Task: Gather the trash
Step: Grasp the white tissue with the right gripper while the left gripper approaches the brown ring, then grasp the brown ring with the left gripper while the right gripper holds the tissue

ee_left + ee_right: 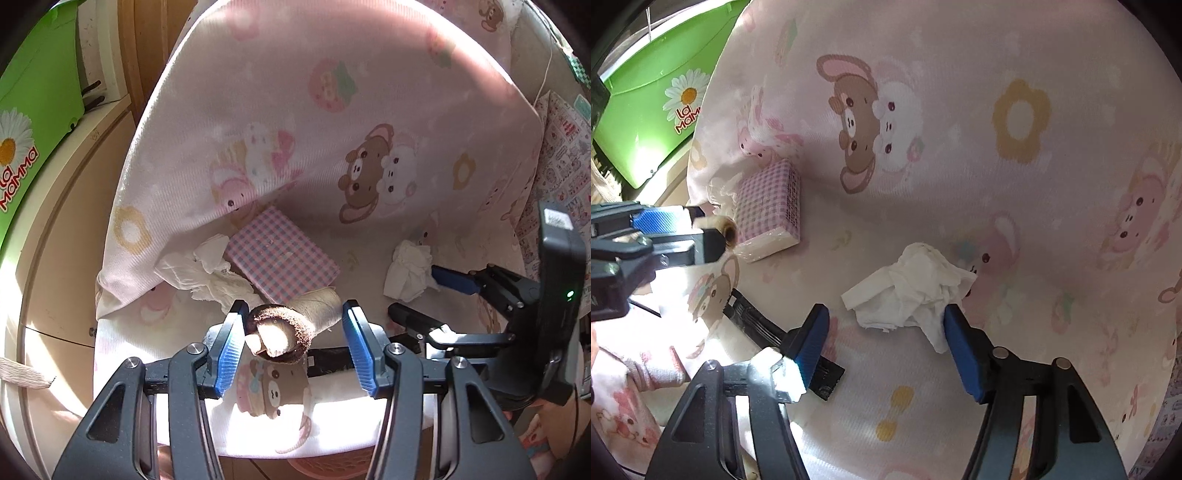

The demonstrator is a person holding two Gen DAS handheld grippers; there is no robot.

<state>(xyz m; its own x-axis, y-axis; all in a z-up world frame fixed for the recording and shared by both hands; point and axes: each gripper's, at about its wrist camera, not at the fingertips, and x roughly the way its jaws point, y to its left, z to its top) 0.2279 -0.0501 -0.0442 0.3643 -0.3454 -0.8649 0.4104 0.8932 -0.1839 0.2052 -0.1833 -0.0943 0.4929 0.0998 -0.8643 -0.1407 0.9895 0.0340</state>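
Note:
A brown cardboard tube (295, 317) lies slanted between the blue pads of my left gripper (295, 310), which is shut on it. The right wrist view shows that tube (728, 230) raised at the tips of the left gripper (713, 230). A crumpled white tissue (908, 295) lies on the pink cartoon-print seat cover (1015, 206). My right gripper (886, 312) stands open around the tissue's near edge; its right pad touches the paper and its left pad is apart from it. From the left wrist view, the right gripper (421, 295) sits beside that tissue (406, 273).
A pink gingham box (280, 254) rests at the back of the seat, with more crumpled tissues (199, 269) to its left. A flat black strip (764, 328) lies near the seat's front. A green box (33, 110) with a daisy stands beyond the chair's left side.

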